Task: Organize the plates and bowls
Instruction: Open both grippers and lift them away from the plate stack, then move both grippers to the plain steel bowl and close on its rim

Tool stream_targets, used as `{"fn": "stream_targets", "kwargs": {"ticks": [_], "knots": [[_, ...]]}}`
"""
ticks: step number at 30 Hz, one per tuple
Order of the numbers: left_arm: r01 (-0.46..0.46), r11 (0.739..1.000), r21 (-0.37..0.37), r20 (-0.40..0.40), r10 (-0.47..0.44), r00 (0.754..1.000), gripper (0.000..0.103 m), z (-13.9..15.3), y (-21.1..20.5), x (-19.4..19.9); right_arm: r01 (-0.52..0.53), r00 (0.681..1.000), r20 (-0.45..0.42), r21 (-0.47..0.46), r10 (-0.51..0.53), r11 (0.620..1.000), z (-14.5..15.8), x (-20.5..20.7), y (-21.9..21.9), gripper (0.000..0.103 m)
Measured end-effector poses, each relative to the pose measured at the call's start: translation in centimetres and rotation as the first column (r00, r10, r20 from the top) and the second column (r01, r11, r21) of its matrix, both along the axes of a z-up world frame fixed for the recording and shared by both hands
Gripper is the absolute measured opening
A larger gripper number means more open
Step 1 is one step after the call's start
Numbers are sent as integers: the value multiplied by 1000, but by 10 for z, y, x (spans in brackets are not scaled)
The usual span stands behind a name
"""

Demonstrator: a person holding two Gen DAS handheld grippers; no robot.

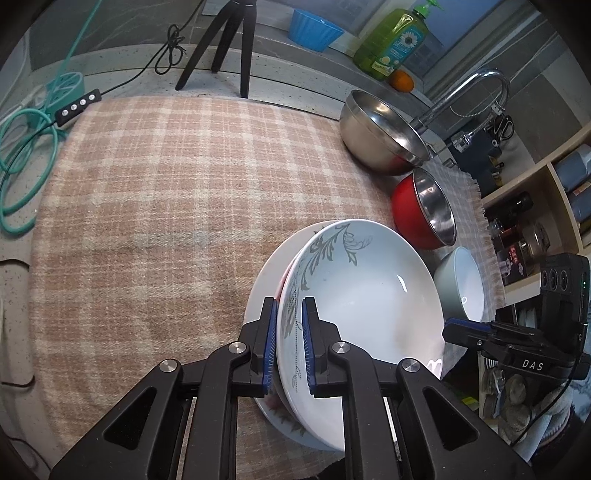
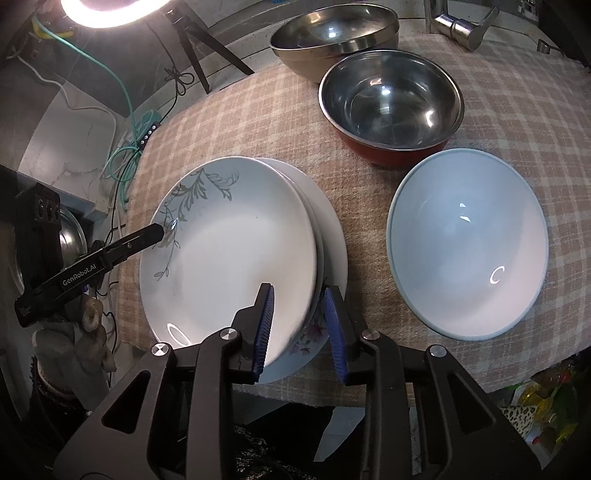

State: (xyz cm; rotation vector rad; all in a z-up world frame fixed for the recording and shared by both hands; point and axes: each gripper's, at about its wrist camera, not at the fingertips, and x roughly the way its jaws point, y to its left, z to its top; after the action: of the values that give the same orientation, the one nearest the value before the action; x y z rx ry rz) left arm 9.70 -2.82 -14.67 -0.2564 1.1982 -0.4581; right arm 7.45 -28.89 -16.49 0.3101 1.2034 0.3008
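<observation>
A white plate with a grey leaf pattern (image 1: 369,280) (image 2: 236,251) lies on top of a stack of plates (image 2: 328,229) on the checked cloth. My left gripper (image 1: 289,347) is shut on the left rim of this top plate. My right gripper (image 2: 300,325) straddles the stack's near right rim with its jaws apart, not clamped. A pale blue bowl (image 2: 469,243) (image 1: 461,284) sits right of the stack. A red bowl with a steel inside (image 2: 391,107) (image 1: 424,210) and a large steel bowl (image 2: 332,33) (image 1: 380,133) stand behind.
The checked cloth (image 1: 166,206) stretches left of the stack. A black tripod (image 1: 229,44), cables and a power strip (image 1: 77,105) lie at the back left. A faucet (image 1: 469,92), soap bottle (image 1: 395,40) and shelf (image 1: 546,206) are at the right.
</observation>
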Motion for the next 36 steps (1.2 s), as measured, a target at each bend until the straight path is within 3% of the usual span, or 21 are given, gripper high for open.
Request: {"fn": "stream_targets", "kwargs": {"ticks": [5,26,29,36], "knots": [[0,1000,-9,3,0,1000,15,3,2,1,1,1000,14,6,-1,1000,6,-2,0,29],[16,998,-56,103,-10,995,16,53,-18,15,2,985,170,57,-12,998,71,8,-21,31],[9,998,-67,108,-2,994,21,58,-21,23,20,979,203,65,-33,998,82,15,-32,49],[-9,996,-89,115,19,993,22,60,-34,52,85,969,219,131,-113,988,97,44,-59,51]]}}
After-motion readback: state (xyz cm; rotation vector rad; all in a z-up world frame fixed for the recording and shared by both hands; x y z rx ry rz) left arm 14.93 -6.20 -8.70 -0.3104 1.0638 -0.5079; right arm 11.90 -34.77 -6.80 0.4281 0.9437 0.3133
